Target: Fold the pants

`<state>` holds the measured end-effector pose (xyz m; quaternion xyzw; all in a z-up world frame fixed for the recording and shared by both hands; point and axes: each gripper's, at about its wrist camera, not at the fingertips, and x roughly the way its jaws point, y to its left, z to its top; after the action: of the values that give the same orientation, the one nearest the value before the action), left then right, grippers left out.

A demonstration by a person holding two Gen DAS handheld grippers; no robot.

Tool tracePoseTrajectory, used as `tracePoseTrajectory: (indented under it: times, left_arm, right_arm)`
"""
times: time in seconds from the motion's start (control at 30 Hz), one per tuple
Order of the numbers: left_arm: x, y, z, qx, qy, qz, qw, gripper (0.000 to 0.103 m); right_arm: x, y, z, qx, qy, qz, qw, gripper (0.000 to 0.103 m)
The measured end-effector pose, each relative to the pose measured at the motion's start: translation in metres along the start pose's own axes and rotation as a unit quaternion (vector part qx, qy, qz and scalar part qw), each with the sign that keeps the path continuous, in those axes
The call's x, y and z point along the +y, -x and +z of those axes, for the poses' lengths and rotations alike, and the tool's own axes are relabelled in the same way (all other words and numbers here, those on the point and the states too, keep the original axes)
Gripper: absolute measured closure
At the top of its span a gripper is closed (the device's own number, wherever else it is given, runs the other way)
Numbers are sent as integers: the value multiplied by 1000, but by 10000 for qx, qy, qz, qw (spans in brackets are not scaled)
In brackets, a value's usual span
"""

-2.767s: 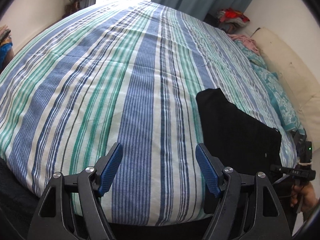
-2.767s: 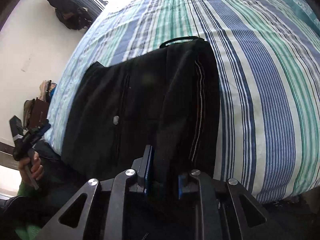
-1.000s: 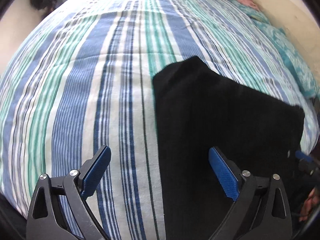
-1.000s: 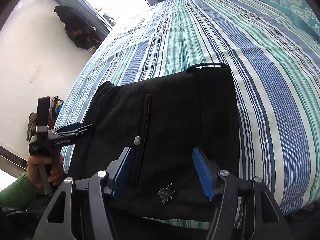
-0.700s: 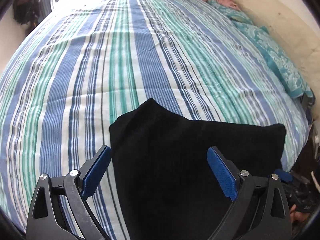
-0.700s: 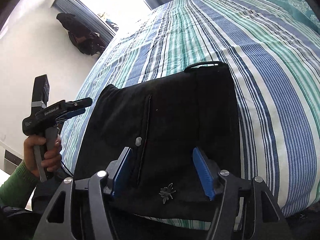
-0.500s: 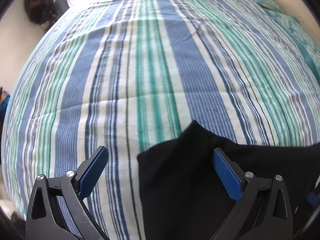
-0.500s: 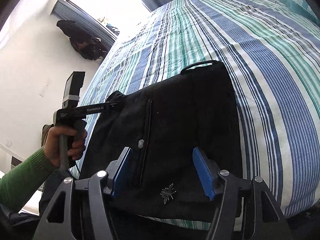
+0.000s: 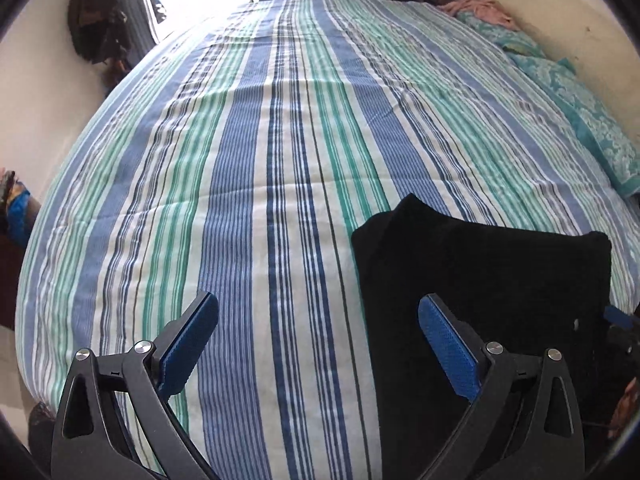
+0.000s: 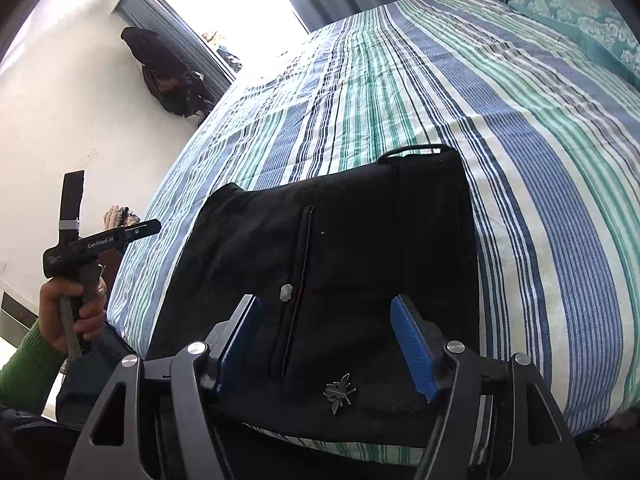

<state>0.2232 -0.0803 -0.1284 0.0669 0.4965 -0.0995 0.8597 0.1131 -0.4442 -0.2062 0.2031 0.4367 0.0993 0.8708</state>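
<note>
Bumping the folded black pants (image 10: 340, 264) could undo your fold: your right claw (image 10: 324, 344) is opening over them, pinching nothing; left claw (image 9: 316, 344) spread, empty.

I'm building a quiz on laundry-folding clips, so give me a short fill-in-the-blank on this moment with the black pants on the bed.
1. The folded pants are coloured ____.
2. They lie on a ____ bedspread of blue, green and white.
3. The sleeve of the hand holding the left gripper is ____.
4. The right gripper, jaws opening, grips ____ while over the pants.

Missing words: black; striped; green; nothing
</note>
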Motion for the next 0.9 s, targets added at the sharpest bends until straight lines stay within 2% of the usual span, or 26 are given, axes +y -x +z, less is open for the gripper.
tracePoseTrajectory:
  times: [0.2,0.3,0.53,0.77,0.83,0.9]
  left_arm:
    - [-5,11,-16,-123,-117,50,9998,2]
    - [-6,16,-21,-175,-136,120,9997,2]
    - [-1,18,-26,-201,-68,241,9995,2]
    - [-3,19,-28,-164,-86,357,9992,2]
    - [-3,18,-28,-127,-79,305,9994,2]
    - [2,16,-29,15,72,-73,9999,2]
  right_arm:
    - [17,31,0,-757,274,-371,9961,25]
    - [15,40,1,-976,217,-524,9936,21]
    - [0,40,4,-1001,-71,-588,9932,21]
    - [7,35,4,-929,87,-592,9939,21]
    - [10,34,4,-897,171,-575,9942,21]
    - [7,35,7,-845,146,-299,9959,21]
